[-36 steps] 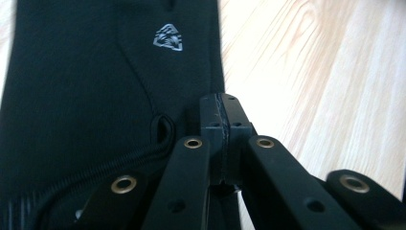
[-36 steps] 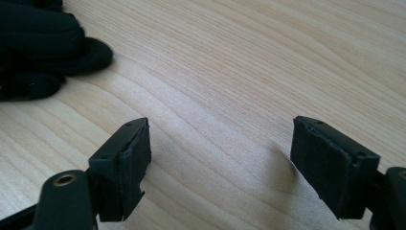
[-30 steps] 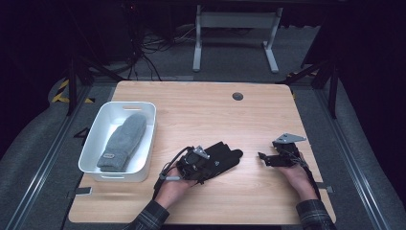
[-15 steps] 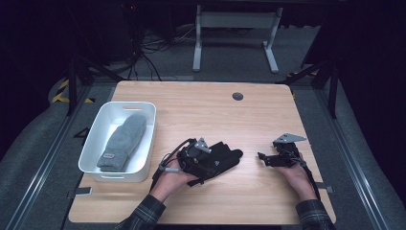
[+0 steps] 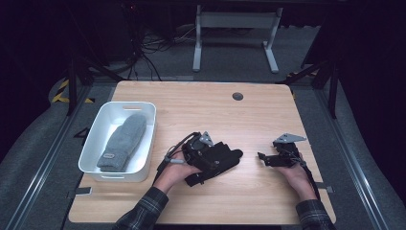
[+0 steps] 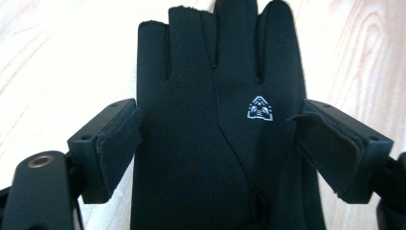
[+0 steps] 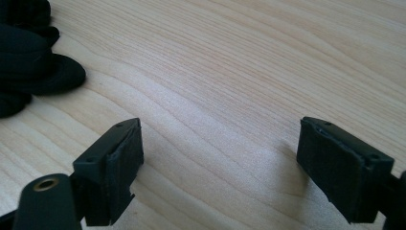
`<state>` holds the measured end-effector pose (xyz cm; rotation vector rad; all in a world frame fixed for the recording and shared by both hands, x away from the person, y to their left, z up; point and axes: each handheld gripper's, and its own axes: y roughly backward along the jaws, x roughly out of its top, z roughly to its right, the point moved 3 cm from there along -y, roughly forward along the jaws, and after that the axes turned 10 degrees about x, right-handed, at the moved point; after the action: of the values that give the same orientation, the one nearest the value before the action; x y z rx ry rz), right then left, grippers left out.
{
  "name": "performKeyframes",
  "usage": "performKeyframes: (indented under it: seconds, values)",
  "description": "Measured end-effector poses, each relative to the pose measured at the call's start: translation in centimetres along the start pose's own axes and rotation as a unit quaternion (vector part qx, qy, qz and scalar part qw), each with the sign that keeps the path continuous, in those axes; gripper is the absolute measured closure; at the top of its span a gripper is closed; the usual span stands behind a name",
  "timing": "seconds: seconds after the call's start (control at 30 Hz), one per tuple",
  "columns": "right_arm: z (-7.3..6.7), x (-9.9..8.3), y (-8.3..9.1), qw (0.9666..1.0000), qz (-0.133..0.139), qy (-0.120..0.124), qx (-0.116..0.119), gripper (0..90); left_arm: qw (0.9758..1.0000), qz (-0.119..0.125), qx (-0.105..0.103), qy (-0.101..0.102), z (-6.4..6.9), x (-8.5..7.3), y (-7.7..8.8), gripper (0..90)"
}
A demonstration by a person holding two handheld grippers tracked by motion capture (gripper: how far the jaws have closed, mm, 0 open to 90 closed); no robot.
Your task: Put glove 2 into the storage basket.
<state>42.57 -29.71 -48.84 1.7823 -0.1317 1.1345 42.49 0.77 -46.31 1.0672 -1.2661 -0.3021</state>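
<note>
Glove [image 6: 215, 143], black, flat mid-surface, between left tongs [image 6: 218, 148], just opened wide, pads seemingly clear. Right tongs [image 7: 220, 163] agape, empty, at 3 o'clock. Advice: close squarely across palm

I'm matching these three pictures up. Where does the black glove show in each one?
High view: the black glove lies on the table's middle front, under the left tool, right of the white bin.
Left gripper view: the glove lies centre frame, between the open jaws, fingers pointing up.
Right gripper view: its fingertips show at the upper left edge.
Shared landmark: the light wooden table.
</note>
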Motion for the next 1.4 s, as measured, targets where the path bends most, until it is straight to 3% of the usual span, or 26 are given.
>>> performKeyframes:
  seconds: [0.17,0.3,0.5,0.6,0.87,0.9,1.1,1.2,1.4]
  values:
    - [0.0,0.0,0.0,1.0,0.0,0.0,0.0,16.5,0.9997,-0.015,0.01,-0.014,0.4,-0.2,-0.7,15.9]
    - [0.0,0.0,0.0,1.0,0.0,0.0,0.0,16.5,0.9997,-0.021,0.0,-0.011,0.9,-0.5,-1.5,16.1]
    - [0.0,0.0,0.0,1.0,0.0,0.0,0.0,16.5,0.9997,-0.021,0.001,-0.013,0.9,-0.6,-1.5,21.1]
    - [0.0,0.0,0.0,1.0,0.0,0.0,0.0,16.5,0.9997,-0.017,-0.001,-0.015,0.9,-0.7,-1.3,26.3]
    - [0.0,0.0,0.0,1.0,0.0,0.0,0.0,16.4,0.9995,-0.014,-0.021,-0.018,1.0,-0.7,-0.9,53.6]
    - [0.0,0.0,0.0,1.0,0.0,0.0,0.0,16.5,0.9995,-0.018,-0.023,-0.016,1.2,-0.7,-0.9,58.5]
    - [0.0,0.0,0.0,1.0,0.0,0.0,0.0,16.5,0.9992,-0.029,-0.026,0.001,1.3,-0.5,-0.7,65.2]
    - [0.0,0.0,0.0,1.0,0.0,0.0,0.0,16.5,0.9985,-0.032,-0.038,0.023,1.3,-0.5,-0.6,66.7]
    - [0.0,0.0,0.0,1.0,0.0,0.0,0.0,16.5,0.9979,-0.033,-0.044,0.033,1.1,0.0,0.2,66.9]
